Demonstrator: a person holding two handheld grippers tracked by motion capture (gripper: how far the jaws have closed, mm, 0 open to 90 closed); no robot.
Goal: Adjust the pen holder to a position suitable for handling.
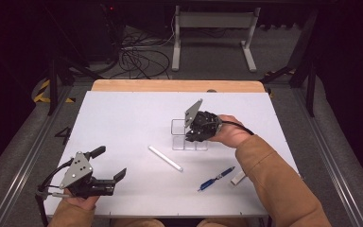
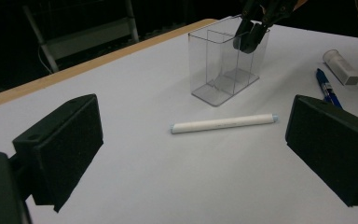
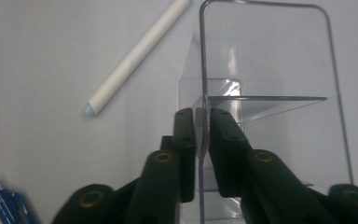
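Observation:
A clear plastic holder [image 1: 177, 128] with divided compartments stands upright near the middle of the white table [image 1: 123, 118]. My right gripper [image 1: 192, 136] comes down on it from above and is shut on one thin side wall. In the right gripper view the two jaws [image 3: 201, 140] pinch that wall of the holder [image 3: 270, 70]. My left gripper [image 1: 109, 163] is held open near the front left corner with nothing between its fingers. Seen from the left gripper [image 2: 196, 149], a white pen [image 2: 223, 123] lies ahead and the holder [image 2: 223, 65] stands beyond it.
The white pen [image 1: 165, 158] lies flat just left of and in front of the holder. A blue pen [image 1: 216, 178] and a small white cap-like piece [image 1: 238, 178] lie at the front right. A wooden strip [image 1: 175, 85] borders the far edge.

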